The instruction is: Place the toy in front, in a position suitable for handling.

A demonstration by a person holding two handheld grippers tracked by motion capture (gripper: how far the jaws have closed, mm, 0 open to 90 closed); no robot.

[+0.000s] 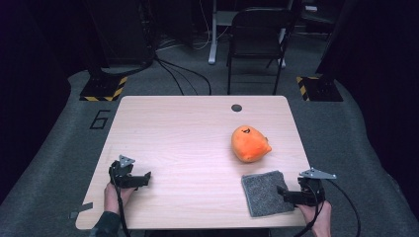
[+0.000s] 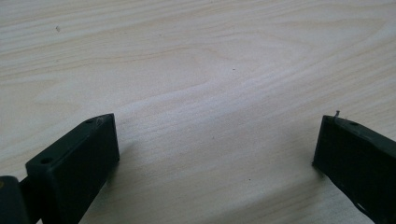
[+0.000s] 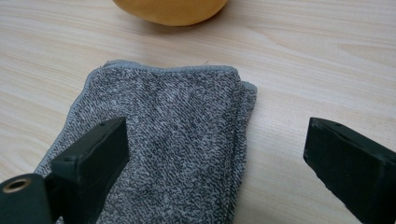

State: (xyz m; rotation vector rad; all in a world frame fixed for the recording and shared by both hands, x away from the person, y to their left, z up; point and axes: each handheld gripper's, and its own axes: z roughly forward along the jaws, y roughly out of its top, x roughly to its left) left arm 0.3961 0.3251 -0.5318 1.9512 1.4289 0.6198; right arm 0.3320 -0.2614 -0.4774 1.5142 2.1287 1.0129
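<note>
A folded grey cloth is lying near the front right corner of the wooden table, with an orange plush toy sitting just behind it. The right tool, jaws spread wide, is hovering over the cloth's right edge. The left tool, jaws also apart and gripping nothing, is resting over bare table well to the left.
</note>
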